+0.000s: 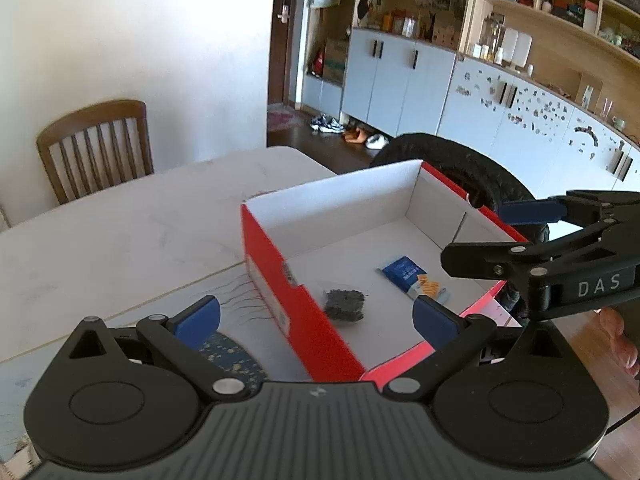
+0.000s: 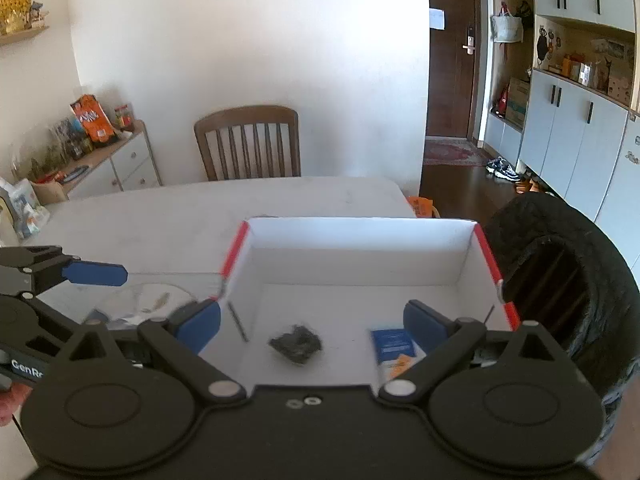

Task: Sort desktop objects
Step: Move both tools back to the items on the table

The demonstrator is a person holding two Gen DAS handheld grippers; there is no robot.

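— Red cardboard, white inside: that box [image 2: 360,256] on the worktop [image 2: 180,216] is where things are going, and two are already lying on its floor. A dark crumpled lump [image 2: 297,343] sits near the middle, and a blue packet [image 2: 390,346] with an orange corner lies to its right, apart from it.

— And the grippers?

— Both released. The left gripper [image 1: 316,320] has its blue pads spread wide with nothing between them, hanging over the box's near-left corner. The right gripper [image 2: 312,322] is likewise spread and empty, above the near edge of the box (the lump and the packet show between its fingers, but well below, untouched).

— So is the sorting finished?

— I'd judge not quite. Just left of the box, outside it, something clear and crinkled [image 2: 148,300] rests on the worktop, and a dark patterned piece [image 1: 232,360] lies under the left gripper; what either one is, I can't tell. A thin dark stick [image 2: 239,322] leans at the box's inner left wall. The far worktop looks bare.

— Next, then?

— Probably those leftovers by the box's left side.
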